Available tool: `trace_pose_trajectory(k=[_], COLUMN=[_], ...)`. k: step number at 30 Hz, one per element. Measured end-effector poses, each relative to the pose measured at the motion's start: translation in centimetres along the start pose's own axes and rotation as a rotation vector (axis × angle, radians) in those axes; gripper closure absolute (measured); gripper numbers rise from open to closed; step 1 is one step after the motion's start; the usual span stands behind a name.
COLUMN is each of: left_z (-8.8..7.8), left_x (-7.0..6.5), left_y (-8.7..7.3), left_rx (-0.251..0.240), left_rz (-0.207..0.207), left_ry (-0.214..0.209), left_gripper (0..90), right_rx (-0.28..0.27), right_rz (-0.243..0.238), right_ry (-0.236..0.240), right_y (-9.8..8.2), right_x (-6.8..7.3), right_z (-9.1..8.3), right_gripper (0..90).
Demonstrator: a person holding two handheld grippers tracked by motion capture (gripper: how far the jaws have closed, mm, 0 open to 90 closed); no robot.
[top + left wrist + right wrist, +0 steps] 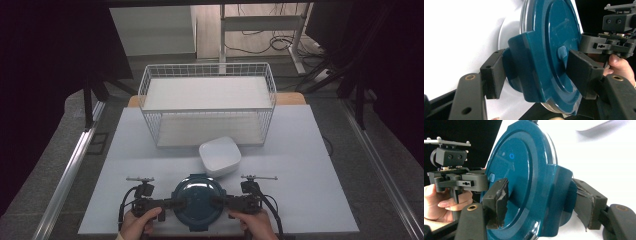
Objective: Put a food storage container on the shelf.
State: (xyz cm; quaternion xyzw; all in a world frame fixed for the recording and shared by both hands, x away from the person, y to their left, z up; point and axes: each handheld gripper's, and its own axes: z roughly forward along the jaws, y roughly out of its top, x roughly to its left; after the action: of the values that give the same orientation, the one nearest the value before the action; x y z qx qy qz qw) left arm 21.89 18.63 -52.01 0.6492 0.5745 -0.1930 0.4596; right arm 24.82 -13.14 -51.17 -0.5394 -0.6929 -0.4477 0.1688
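both grippers, left gripper [172, 204] and right gripper [223, 202], sit partly closed around the side tabs of the round blue lid [198, 201] at the table's [310, 200] near edge, with the white bowl [220, 156] just behind and the wire basket [207, 102] furthest back.

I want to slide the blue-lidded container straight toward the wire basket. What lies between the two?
The white square bowl sits between the blue-lidded container and the wire basket, just right of a straight line; the high view shows it.
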Motion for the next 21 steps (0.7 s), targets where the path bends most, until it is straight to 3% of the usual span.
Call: trace_pose_trajectory(k=[5, 9, 17, 21], left_z=[-0.4, -0.7, -0.9, -1.4], left_x=[-0.5, -1.0, -1.7, -2.4], left_y=[-0.1, -0.1, -0.2, 0.0], left_rx=[-0.015, -0.027, -0.042, -0.059], left_rz=[0.001, 0.031, 0.053, 0.088], left_ry=[0.012, 0.022, 0.012, 0.009], left_gripper=[38.3, 40.3, 40.7, 40.8], right_rx=[-0.009, -0.02, -0.05, -0.072], right_rz=[0.008, 0.002, -0.049, -0.106], right_ry=[0.002, 0.005, -0.009, -0.009], right_y=[0.0, 0.0, 0.3, 0.7], right_x=[0.3, 0.5, 1.3, 2.1], right_z=[-0.4, -0.8, -1.5, -2.2], right_gripper=[37.0, 38.9, 39.2, 39.2])
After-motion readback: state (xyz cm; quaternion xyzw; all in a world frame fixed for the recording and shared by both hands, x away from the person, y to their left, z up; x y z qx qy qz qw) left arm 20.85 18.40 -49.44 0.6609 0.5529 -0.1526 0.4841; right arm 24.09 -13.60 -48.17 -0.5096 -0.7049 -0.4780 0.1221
